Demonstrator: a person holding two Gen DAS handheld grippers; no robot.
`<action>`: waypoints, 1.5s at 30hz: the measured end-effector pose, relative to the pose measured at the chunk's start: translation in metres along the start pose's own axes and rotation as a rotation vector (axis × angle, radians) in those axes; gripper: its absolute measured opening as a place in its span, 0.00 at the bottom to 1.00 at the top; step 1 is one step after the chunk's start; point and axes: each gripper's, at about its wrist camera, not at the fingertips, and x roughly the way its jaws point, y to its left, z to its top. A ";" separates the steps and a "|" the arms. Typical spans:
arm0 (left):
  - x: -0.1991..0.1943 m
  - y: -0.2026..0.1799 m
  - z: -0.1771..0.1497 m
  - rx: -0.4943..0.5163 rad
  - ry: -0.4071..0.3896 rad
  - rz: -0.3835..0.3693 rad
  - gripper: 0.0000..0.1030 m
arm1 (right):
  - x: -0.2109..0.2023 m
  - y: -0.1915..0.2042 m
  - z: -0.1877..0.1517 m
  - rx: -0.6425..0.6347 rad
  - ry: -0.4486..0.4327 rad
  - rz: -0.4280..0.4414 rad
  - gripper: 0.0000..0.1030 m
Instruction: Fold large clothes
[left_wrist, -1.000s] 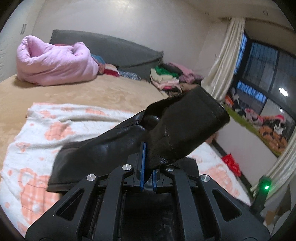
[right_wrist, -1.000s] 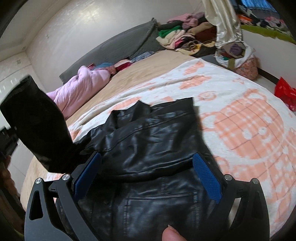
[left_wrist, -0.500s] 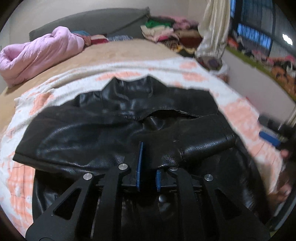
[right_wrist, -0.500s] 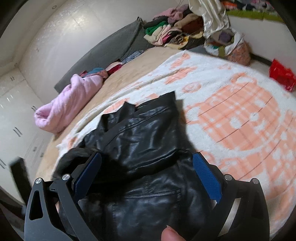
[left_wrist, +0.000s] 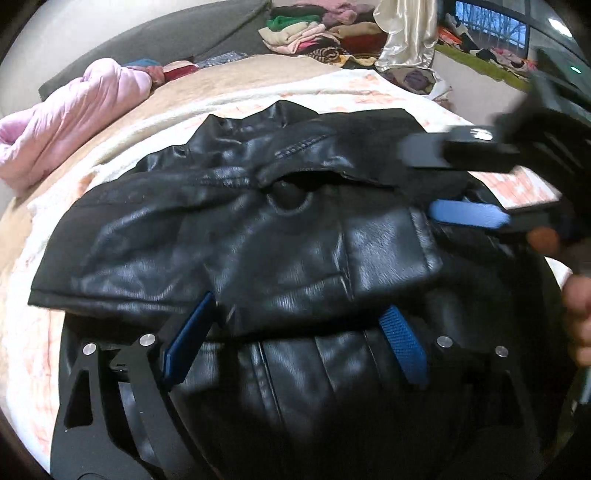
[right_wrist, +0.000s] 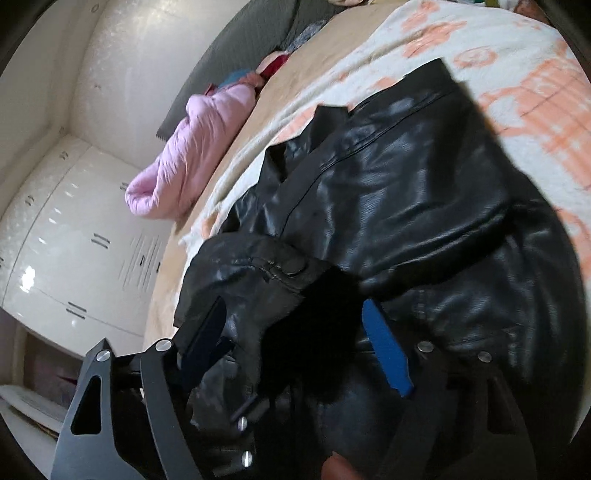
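On our left gripper (left_wrist: 295, 341) the fingers have just been opening; they stand spread over the black leather jacket (left_wrist: 258, 236), with the folded sleeve (left_wrist: 325, 266) lying loose between them. Our right gripper (right_wrist: 295, 343) has been closing, its fingers still apart around the sleeve end. The jacket lies on the patterned blanket (right_wrist: 509, 48), with free bed (left_wrist: 229, 79) beyond.

Black leather jacket (left_wrist: 258, 229) lies part-folded on blanket (left_wrist: 33, 332).
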 end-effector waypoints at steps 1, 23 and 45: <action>-0.004 0.002 -0.003 -0.018 0.002 -0.024 0.79 | 0.004 0.003 0.001 -0.007 0.006 -0.004 0.72; -0.098 0.156 -0.007 -0.415 -0.174 0.108 0.91 | -0.041 0.125 0.039 -0.632 -0.233 -0.131 0.01; -0.023 0.182 0.076 -0.535 -0.117 -0.035 0.51 | -0.053 0.051 0.049 -0.634 -0.276 -0.326 0.02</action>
